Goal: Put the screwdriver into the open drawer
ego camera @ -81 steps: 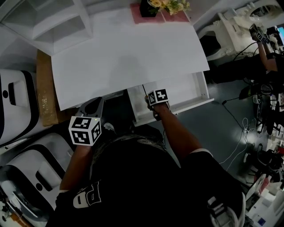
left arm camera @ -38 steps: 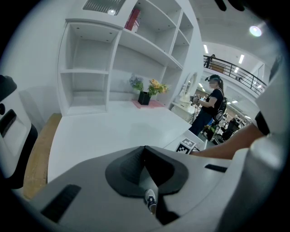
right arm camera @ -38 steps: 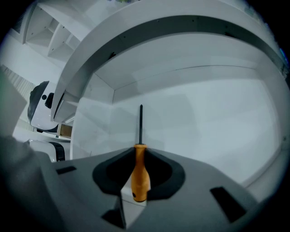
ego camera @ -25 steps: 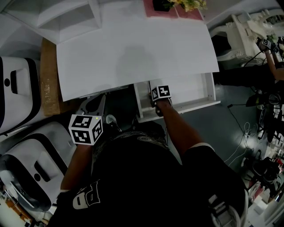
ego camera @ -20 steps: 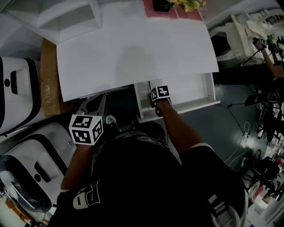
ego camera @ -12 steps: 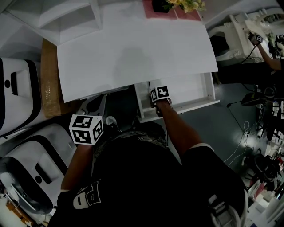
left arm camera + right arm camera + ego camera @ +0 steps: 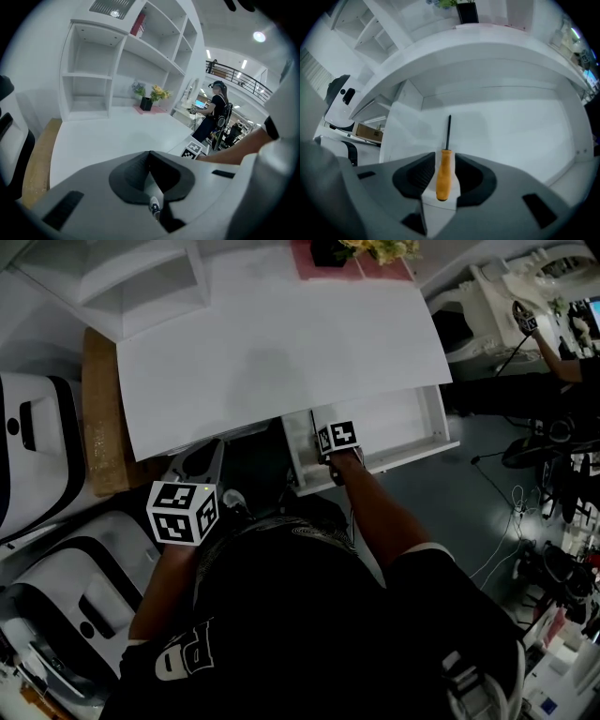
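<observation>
The screwdriver [image 7: 444, 173], with an orange handle and a thin dark shaft, lies in the open white drawer [image 7: 511, 126] near its left wall. My right gripper [image 7: 444, 159] points steeply down over it. Its jaws have just been opening, and the handle lies between them with a narrow gap on each side. In the head view the right gripper [image 7: 330, 457] sits at the drawer's [image 7: 394, 423] left end under its marker cube. My left gripper [image 7: 208, 450] hangs below the desk edge, left of the drawer. Its jaws [image 7: 150, 154] are shut on nothing.
The white desk top [image 7: 272, 352] runs above the drawer, with a white shelf unit [image 7: 122, 282] and a flower pot [image 7: 328, 251] at its back. White machines [image 7: 37, 456] and a brown board [image 7: 98, 427] stand at the left. Cables and gear [image 7: 553, 502] lie on the floor at the right.
Both grippers stay in the same places in the head view. The picture itself has drifted slightly.
</observation>
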The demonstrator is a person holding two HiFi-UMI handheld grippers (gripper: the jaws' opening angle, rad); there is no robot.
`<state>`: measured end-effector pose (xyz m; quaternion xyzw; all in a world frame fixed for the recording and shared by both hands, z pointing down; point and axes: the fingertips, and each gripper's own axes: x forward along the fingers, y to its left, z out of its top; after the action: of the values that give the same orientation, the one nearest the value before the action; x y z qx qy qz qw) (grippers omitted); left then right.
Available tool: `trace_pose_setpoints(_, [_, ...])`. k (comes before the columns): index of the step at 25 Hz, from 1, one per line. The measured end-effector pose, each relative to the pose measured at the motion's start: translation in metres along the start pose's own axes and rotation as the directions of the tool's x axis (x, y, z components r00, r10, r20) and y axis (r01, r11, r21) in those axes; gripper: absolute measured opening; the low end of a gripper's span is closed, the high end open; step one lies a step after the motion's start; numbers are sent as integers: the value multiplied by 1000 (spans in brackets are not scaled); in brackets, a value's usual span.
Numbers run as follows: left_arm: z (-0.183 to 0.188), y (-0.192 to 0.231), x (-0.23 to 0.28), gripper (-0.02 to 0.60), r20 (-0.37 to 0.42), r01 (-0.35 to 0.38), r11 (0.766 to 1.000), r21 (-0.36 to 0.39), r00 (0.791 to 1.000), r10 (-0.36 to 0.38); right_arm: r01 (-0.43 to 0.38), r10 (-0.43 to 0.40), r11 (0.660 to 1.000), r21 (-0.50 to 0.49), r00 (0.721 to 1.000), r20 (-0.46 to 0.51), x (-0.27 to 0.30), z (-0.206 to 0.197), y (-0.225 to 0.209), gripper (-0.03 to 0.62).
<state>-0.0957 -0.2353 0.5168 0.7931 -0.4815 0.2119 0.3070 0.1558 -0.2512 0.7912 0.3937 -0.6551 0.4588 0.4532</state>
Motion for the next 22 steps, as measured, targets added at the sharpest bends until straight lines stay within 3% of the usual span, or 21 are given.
trace_pose_setpoints(10, [6,-5,-11,11,24,82,995,51,996,-83,30,-29,1000,-2,986,162,-52,11,18,124])
trace_pose_setpoints(16, [5,-9,-28,11,37,136,987,83,990,-139,14,-10,1000,-14,952,306,-102,15,55,64])
trace_pose_setpoints(22, [0,-11,-46,11,52,186,976,114,980,-193,11,-8,1000,-5,898,440,-145,10,92,12])
